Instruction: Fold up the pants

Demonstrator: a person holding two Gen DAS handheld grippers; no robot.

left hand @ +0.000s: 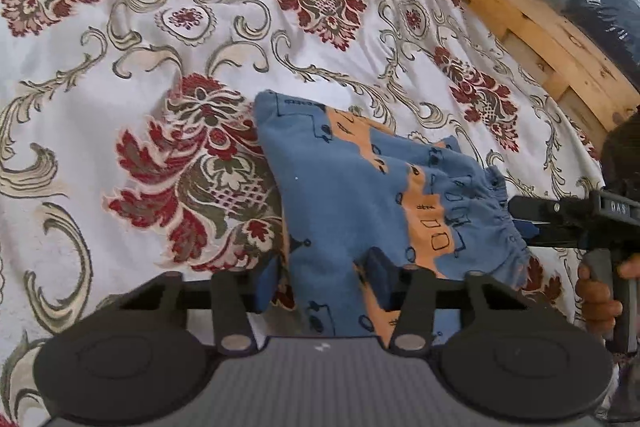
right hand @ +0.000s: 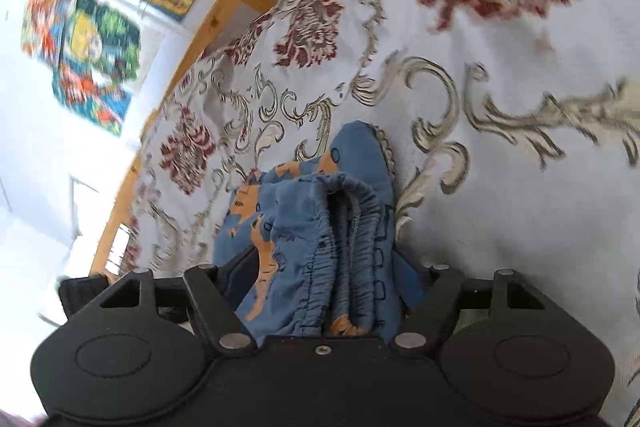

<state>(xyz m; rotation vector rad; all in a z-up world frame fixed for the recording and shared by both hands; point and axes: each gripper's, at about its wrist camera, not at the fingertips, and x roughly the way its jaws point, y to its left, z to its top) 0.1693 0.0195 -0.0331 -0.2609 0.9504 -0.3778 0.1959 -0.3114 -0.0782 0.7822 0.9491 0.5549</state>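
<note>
Blue-and-orange patterned pants (left hand: 360, 195) on a floral bedspread (left hand: 120, 67) are pinched by the left gripper (left hand: 326, 281) and, at the elastic waistband (right hand: 348, 227), by the right gripper (right hand: 324, 275), ready to be lifted and folded.

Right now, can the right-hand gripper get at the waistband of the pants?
Likely yes: the right gripper already has the gathered waistband of the pants bunched between its fingers, with nothing in the way.
</note>
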